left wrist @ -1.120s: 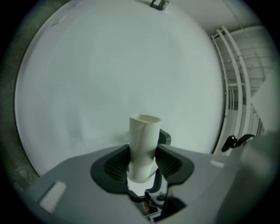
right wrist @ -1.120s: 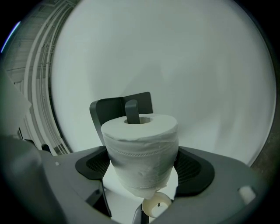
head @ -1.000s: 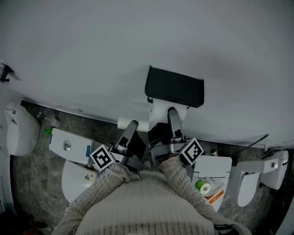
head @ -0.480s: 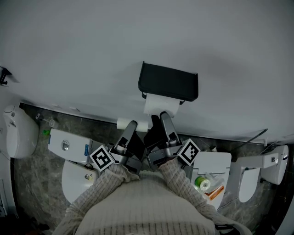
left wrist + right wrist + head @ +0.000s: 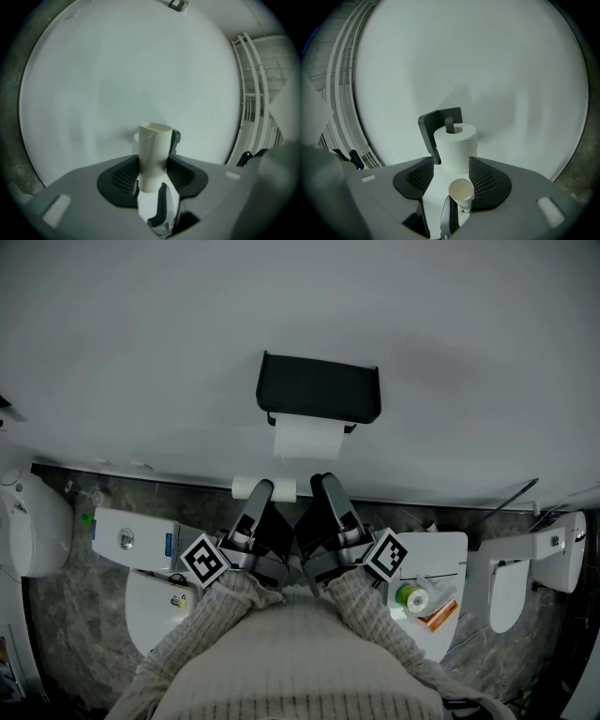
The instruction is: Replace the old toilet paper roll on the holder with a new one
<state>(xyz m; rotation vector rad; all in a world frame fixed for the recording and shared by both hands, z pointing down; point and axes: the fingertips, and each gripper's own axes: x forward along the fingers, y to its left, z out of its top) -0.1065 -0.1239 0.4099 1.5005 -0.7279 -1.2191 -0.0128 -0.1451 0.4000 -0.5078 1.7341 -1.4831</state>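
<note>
The left gripper is clamping a bare cardboard tube at lower centre, its open end pointing up. A white wall is filling the frame, with pale rails at right.

Change noted: right gripper has backed away from the new roll. A second ago its tips reached up against the roll under the black holder. Now they sit clear below it, level with the cardboard tube. Its jaws stood wide then and are closing now, with nothing pressed between them. In the head view, holder and roll have shifted up and left.
</note>
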